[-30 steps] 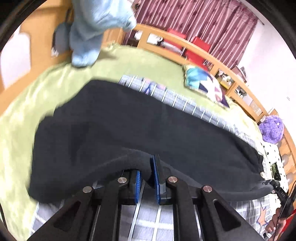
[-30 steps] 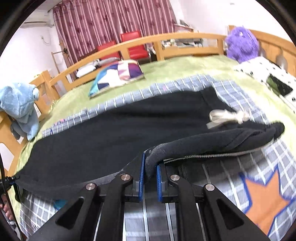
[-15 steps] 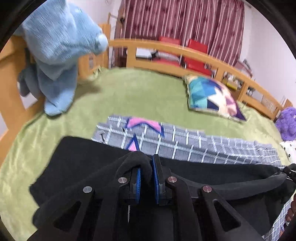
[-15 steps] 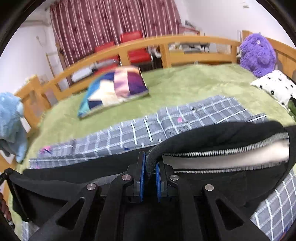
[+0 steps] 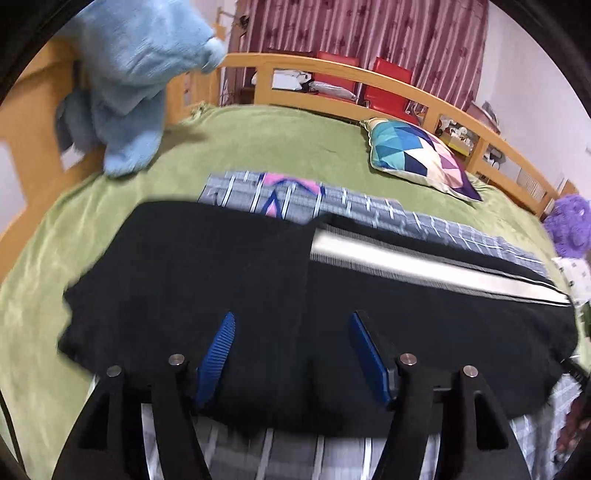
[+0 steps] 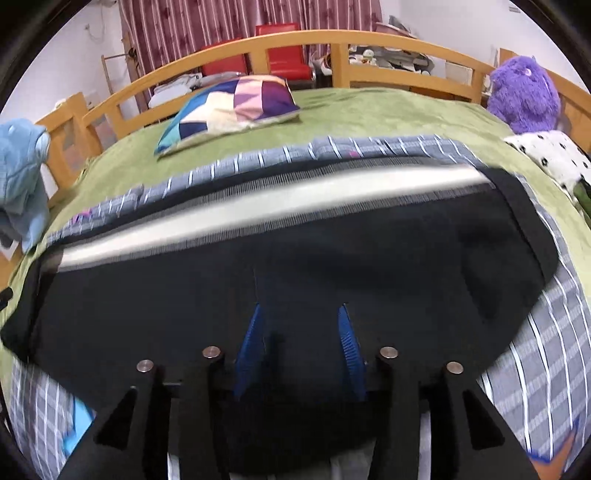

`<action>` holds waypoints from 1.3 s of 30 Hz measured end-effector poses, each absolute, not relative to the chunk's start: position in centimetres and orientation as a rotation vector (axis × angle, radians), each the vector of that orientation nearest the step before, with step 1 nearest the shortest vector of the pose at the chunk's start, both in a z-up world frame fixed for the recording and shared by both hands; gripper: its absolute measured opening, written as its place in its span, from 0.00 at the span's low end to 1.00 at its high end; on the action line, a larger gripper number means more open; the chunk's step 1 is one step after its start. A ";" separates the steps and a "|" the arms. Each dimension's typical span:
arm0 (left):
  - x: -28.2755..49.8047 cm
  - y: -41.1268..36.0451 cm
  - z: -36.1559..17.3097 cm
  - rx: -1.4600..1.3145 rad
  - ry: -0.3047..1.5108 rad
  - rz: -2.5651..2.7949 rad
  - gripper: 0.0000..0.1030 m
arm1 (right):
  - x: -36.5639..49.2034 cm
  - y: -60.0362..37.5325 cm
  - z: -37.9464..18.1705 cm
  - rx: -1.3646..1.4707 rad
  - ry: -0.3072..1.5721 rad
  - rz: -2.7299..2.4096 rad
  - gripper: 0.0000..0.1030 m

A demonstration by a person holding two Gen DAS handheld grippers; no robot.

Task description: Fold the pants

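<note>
Lying flat across the grey plaid blanket on the green bedspread, black pants folded lengthwise, white side stripe along the far edge. Directly beneath and ahead of the left gripper, near the hem end of the pants; jaws spread wide, having just been opening, blue pads clear of the cloth, nothing pinched between them. Same dark fabric under the right gripper toward the waist end; jaws likewise parted after just opening, blue pads apart, fabric released and lying flat in the gap, stripe running beyond the fingertips. Near edge of the pants passing under both sets of black finger arms, plaid blanket showing below. Beyond the pants: a geometric patchwork pillow on the bedspread, a light-blue plush toy hung on the wooden bed rail, a purple plush toy by the far corner beside a white spotted pillow. Behind the rail, red chairs and maroon striped curtains. Motion blur softening the stripe and blanket edges in both views.
</note>
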State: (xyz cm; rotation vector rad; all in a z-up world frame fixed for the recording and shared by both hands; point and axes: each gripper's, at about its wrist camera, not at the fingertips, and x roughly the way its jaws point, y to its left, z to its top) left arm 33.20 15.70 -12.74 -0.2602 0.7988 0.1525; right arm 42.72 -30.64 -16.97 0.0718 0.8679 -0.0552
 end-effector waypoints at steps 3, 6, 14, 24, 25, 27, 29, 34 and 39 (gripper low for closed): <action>29.5 16.2 -14.4 -0.321 0.837 0.141 0.63 | 38.1 -32.0 -17.8 0.082 0.866 -0.075 0.56; 26.7 16.4 -16.7 -0.389 0.871 0.134 0.63 | 35.3 -33.5 -18.8 0.120 0.874 -0.085 0.60; 27.1 16.3 -20.2 -0.514 0.898 0.086 0.63 | 34.0 -36.9 -20.8 0.319 0.894 -0.076 0.61; 33.7 16.5 -20.5 -0.566 0.870 0.174 0.63 | 40.8 -37.5 -21.9 0.360 0.890 -0.133 0.64; 34.0 16.6 -20.5 -0.574 0.866 0.185 0.63 | 41.4 -37.5 -21.9 0.367 0.881 -0.138 0.65; 34.6 16.7 -20.6 -0.602 0.856 0.206 0.63 | 42.5 -37.6 -22.0 0.391 0.858 -0.162 0.63; 35.0 16.7 -20.5 -0.604 0.850 0.226 0.60 | 43.5 -37.5 -21.9 0.398 0.845 -0.179 0.34; 34.3 17.4 -19.1 -0.535 0.817 0.236 0.10 | 42.7 -38.1 -19.9 0.396 0.765 -0.206 0.08; 31.8 17.2 -14.9 -0.457 0.769 0.205 0.08 | 39.5 -37.3 -15.6 0.340 0.676 -0.184 0.06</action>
